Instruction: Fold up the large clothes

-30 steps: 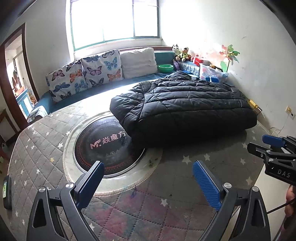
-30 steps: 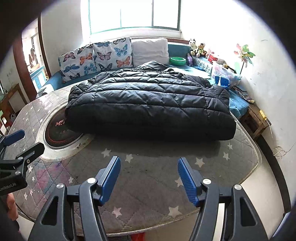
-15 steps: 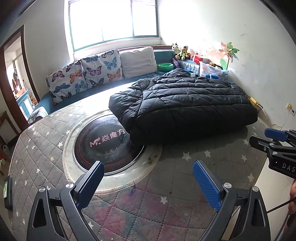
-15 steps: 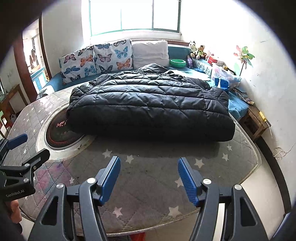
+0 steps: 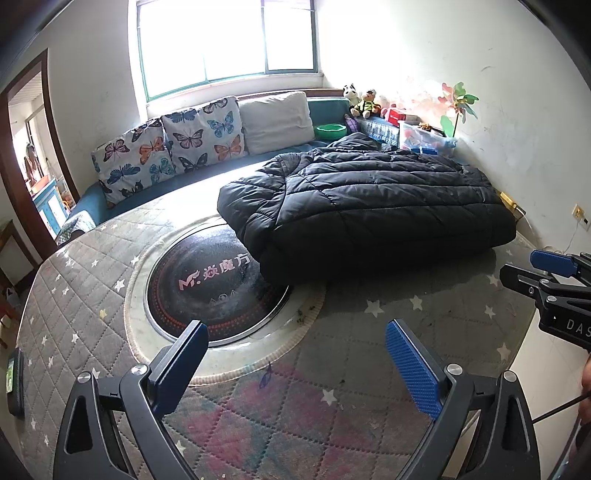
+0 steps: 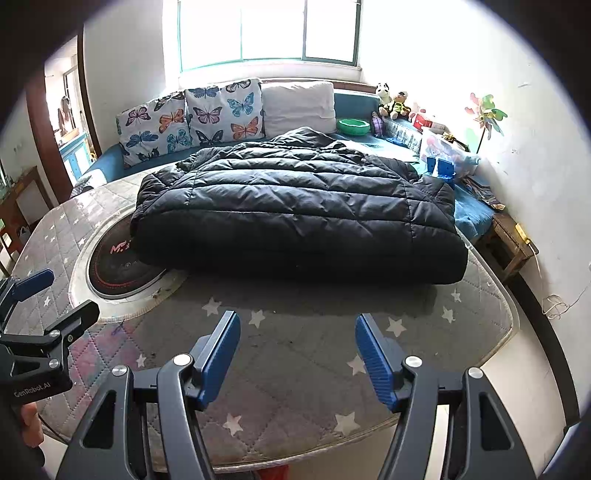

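Jacket (image 5: 369, 210) lies folded on the counter (image 5: 369, 369), unmoved since before; left tongs (image 5: 303, 365) and right tongs (image 6: 297, 354) stay spread, empty; only the right view shows the bench (image 6: 506, 240).

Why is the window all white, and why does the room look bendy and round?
Left wrist view: daylight overexposes the window and washes out the wall beside it; the fisheye lens curves the table. Right wrist view: same glare at the window, dark round corners, and the puffy jacket casts a shadow towards the camera.
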A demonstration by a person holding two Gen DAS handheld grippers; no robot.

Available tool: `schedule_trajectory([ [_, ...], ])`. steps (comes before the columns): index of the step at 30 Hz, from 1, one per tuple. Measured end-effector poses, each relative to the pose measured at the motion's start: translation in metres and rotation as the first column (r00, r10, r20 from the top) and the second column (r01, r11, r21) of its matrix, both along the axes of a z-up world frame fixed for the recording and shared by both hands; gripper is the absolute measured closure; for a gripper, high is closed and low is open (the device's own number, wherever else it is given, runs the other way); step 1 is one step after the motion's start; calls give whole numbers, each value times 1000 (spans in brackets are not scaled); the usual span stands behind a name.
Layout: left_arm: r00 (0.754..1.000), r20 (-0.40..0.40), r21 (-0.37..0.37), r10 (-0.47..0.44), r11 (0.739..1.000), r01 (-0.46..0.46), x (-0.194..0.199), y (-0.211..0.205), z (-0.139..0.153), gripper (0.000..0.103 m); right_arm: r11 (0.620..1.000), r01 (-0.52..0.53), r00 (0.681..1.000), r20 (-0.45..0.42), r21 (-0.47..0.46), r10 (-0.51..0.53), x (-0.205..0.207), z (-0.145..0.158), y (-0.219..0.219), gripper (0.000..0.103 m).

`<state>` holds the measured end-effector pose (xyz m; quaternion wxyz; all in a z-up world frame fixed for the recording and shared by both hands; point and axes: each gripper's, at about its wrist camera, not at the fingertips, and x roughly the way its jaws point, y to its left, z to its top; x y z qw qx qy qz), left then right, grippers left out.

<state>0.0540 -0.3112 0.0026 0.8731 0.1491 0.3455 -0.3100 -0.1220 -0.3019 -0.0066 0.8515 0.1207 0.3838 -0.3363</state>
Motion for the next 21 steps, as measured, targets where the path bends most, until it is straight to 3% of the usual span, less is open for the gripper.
schedule_trajectory([
  [21,1000,-24,6,5,1000,-5,7,1,-11,0,1000,-9,1000,-15,4,10,4,-4,-4,32],
])
